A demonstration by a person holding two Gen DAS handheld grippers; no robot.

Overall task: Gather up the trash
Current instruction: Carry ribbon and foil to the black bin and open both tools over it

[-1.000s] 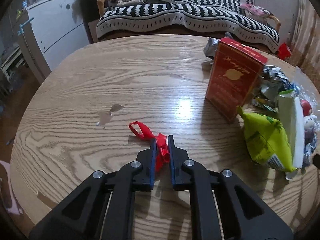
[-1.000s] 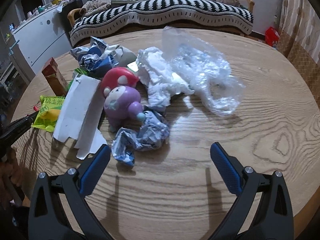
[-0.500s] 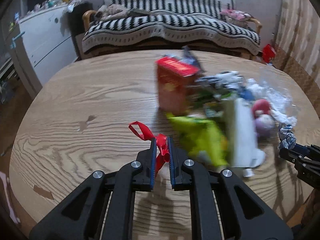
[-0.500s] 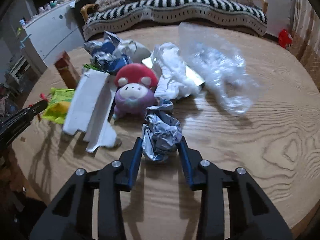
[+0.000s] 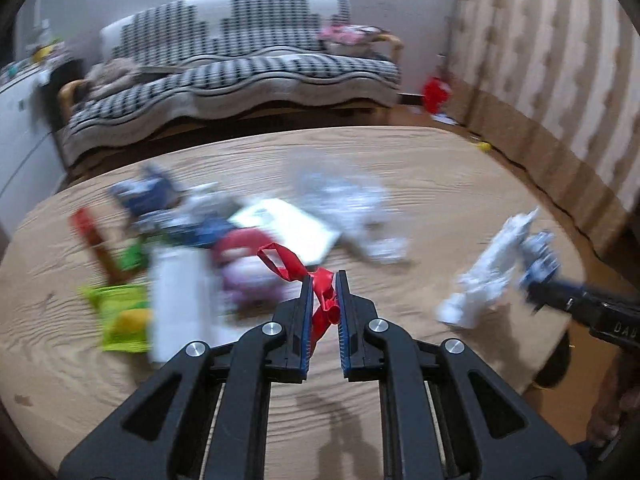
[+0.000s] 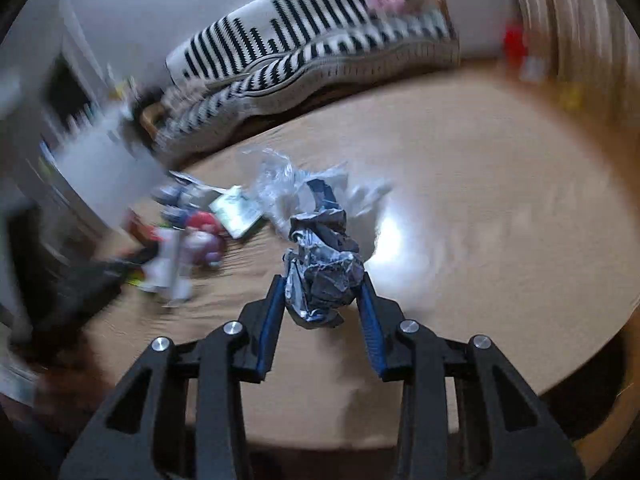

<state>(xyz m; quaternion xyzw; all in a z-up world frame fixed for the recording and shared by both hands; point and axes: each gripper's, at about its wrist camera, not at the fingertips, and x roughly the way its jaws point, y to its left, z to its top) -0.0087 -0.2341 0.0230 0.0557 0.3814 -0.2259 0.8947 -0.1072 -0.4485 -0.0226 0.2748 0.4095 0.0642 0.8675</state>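
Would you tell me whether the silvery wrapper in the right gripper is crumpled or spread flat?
Crumpled: the silvery wrapper is a creased wad pinched between the jaws of the right gripper, clear of the table.

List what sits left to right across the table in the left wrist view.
Red box → green packet → white card → red scrap pinched in the left hand-held gripper → white wad → right hand-held gripper coming in from the right edge. The blurred pile behind is left out.

The litter pile (image 5: pixel 192 248) on the table (image 5: pixel 440 168) smears into blur. The striped sofa (image 6: pixel 304 52) streaks too, unreadable.
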